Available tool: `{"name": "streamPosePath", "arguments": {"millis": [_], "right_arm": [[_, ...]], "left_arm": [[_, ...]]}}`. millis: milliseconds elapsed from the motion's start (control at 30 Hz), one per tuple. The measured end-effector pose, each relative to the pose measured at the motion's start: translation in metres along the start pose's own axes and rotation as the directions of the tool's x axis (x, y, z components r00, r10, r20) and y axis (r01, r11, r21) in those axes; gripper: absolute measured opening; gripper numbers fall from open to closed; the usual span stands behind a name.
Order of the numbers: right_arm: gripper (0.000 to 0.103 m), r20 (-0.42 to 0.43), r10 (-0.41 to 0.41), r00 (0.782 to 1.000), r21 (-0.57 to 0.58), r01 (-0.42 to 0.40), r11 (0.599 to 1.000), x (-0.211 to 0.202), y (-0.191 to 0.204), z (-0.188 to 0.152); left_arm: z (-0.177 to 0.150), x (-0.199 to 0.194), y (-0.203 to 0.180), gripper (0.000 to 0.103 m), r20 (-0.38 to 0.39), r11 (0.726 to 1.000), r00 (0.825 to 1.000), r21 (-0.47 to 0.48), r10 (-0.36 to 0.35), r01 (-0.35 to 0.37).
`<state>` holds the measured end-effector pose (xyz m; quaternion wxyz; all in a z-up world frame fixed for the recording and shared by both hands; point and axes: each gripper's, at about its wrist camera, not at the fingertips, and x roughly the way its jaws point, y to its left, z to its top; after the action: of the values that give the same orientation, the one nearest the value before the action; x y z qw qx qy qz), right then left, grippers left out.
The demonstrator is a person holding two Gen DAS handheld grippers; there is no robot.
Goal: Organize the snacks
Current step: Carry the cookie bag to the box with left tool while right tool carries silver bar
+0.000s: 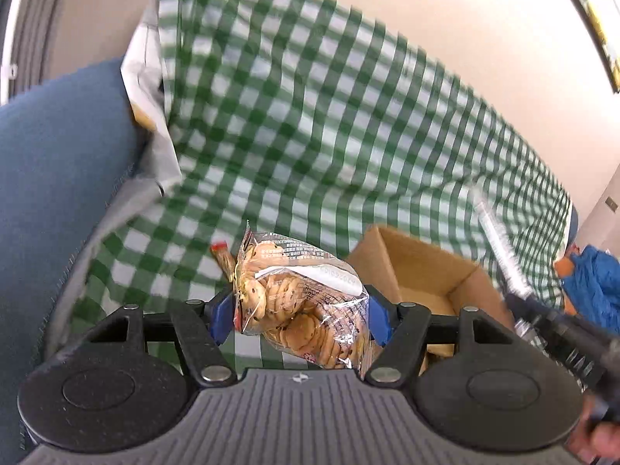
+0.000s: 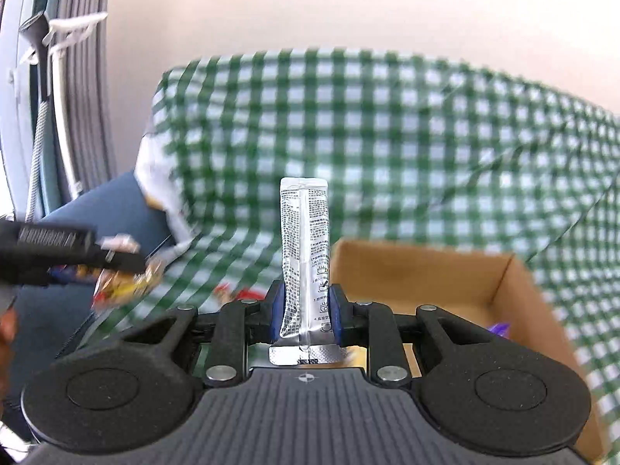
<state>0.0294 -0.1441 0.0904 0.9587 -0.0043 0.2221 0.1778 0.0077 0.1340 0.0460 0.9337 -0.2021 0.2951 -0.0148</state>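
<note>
My left gripper [image 1: 300,314] is shut on a clear bag of small cookies [image 1: 298,302], held above the green checked cloth [image 1: 310,116]. My right gripper [image 2: 306,310] is shut on a silver stick sachet [image 2: 306,255] that stands upright between its blue pads. An open cardboard box [image 2: 426,271] sits on the cloth just right of the sachet; it also shows in the left wrist view [image 1: 426,271]. In the left wrist view the right gripper [image 1: 542,310] with the sachet [image 1: 500,240] is at the right. In the right wrist view the left gripper [image 2: 58,255] with the cookie bag [image 2: 124,283] is at the left, blurred.
The cloth covers a blue sofa [image 1: 58,193]. A red-tipped snack [image 1: 223,257] lies on the cloth behind the cookie bag. A purple packet [image 2: 500,327] lies inside the box. A blue and orange item [image 1: 593,279] sits at the far right. A beige wall [image 2: 348,7] is behind.
</note>
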Motion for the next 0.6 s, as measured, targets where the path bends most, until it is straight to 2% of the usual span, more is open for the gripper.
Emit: {"name": "streamPosePath", "arguments": {"millis": [133, 267, 600], "right_arm": [[0.025, 0.026, -0.056, 0.998, 0.032, 0.055, 0.998, 0.003, -0.024, -0.011], [0.025, 0.025, -0.094, 0.995, 0.058, 0.092, 0.994, 0.004, -0.04, -0.021], [0.025, 0.016, -0.158, 0.987, 0.002, 0.157, 0.988, 0.004, -0.062, -0.036]], "left_arm": [[-0.006, 0.016, -0.002, 0.072, 0.002, 1.0, 1.0, 0.024, -0.015, 0.015], [-0.005, 0.03, -0.002, 0.072, 0.006, 0.999, 0.999, -0.016, -0.046, 0.046], [-0.003, 0.038, -0.032, 0.072, 0.033, 0.992, 0.993, 0.04, -0.117, 0.116]]}}
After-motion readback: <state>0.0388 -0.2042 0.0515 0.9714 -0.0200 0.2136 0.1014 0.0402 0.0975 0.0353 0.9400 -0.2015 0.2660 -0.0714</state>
